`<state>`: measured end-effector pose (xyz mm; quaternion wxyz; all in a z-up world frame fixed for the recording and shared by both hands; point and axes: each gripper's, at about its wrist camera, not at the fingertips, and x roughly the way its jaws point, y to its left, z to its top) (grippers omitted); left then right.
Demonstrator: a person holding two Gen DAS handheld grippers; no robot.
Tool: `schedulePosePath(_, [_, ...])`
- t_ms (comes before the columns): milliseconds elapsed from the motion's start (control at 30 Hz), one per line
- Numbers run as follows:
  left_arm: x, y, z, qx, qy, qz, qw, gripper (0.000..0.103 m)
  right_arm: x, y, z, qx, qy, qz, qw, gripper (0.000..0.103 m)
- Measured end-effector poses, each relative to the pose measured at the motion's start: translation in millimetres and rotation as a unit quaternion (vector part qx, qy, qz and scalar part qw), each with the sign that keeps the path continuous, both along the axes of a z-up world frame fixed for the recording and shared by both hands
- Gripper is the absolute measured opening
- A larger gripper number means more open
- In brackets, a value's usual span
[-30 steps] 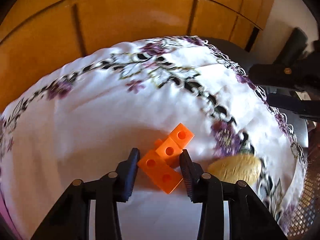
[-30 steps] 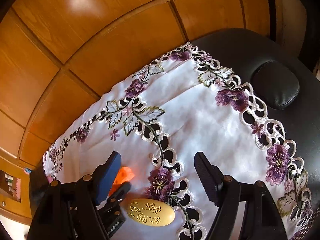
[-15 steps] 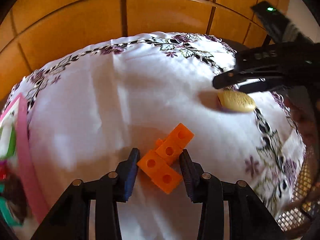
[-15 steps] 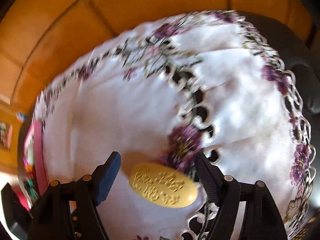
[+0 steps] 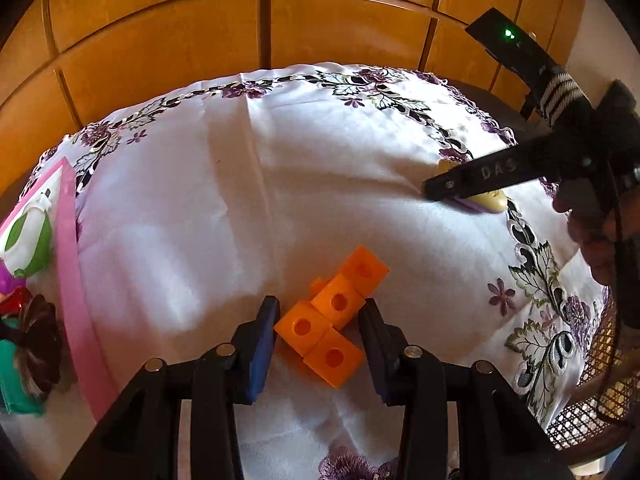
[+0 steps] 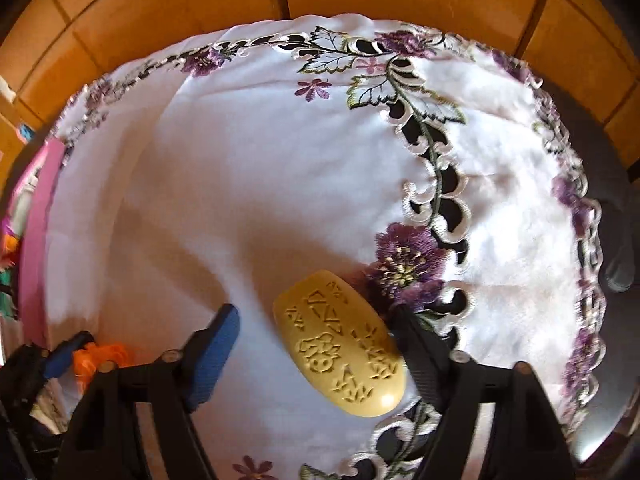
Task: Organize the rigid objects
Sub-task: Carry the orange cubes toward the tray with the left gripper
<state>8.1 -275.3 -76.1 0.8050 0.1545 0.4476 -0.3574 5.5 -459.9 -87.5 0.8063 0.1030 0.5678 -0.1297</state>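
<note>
The left gripper (image 5: 318,334) has its jaws pressed against both sides of the orange block cluster (image 5: 334,316), which it holds above the embroidered white cloth (image 5: 320,184). Over to the right, the right gripper (image 6: 316,344) stands wide open around the yellow oval bar (image 6: 340,356): the bar lies on the cloth close against the right-hand finger, well clear of the blue pad (image 6: 212,356). At the cloth's left edge sits a pink-rimmed tray (image 5: 74,288) holding a green-and-white piece (image 5: 30,240) and other blurred toys.
</note>
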Motion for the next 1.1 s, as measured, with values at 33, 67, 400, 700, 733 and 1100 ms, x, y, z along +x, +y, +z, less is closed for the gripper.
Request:
schedulePosePath(33, [-0.2, 0.0, -0.2, 0.0, -0.001, 0.001, 1.0, 0.041, -2.2, 2.7, 1.6, 0.001, -0.007, 0.006, 1.0, 0.044])
schedulePosePath(67, [0.0, -0.2, -0.3, 0.0, -0.001, 0.0, 1.0, 0.041, -2.1, 4.9, 1.1, 0.009, -0.009, 0.013, 1.0, 0.044])
schedulePosePath(400, [-1.0, 8.9, 5.9, -0.013, -0.002, 0.008, 0.9999, 0.041, -0.3, 44.5, -7.3, 0.011, -0.029, 0.094, 0.995, 0.046])
schedulePosePath(700, [-5.3, 34.3, 36.2, -0.059, -0.01, 0.024, 0.9979, 0.041, -1.4, 56.1, -9.9, -0.041, -0.036, 0.125, 0.991, 0.044])
schedulePosePath(733, [-5.8, 37.5, 40.5, -0.064, -0.01, 0.027, 0.9975, 0.041, -1.9, 58.2, -9.8, -0.046, -0.037, 0.128, 0.99, 0.043])
schedulePosePath(1100, [3.4, 125.7, 86.7, -0.12, -0.044, 0.124, 0.984, 0.041, -1.6, 59.5, -4.9, -0.059, -0.044, 0.136, 0.988, 0.044])
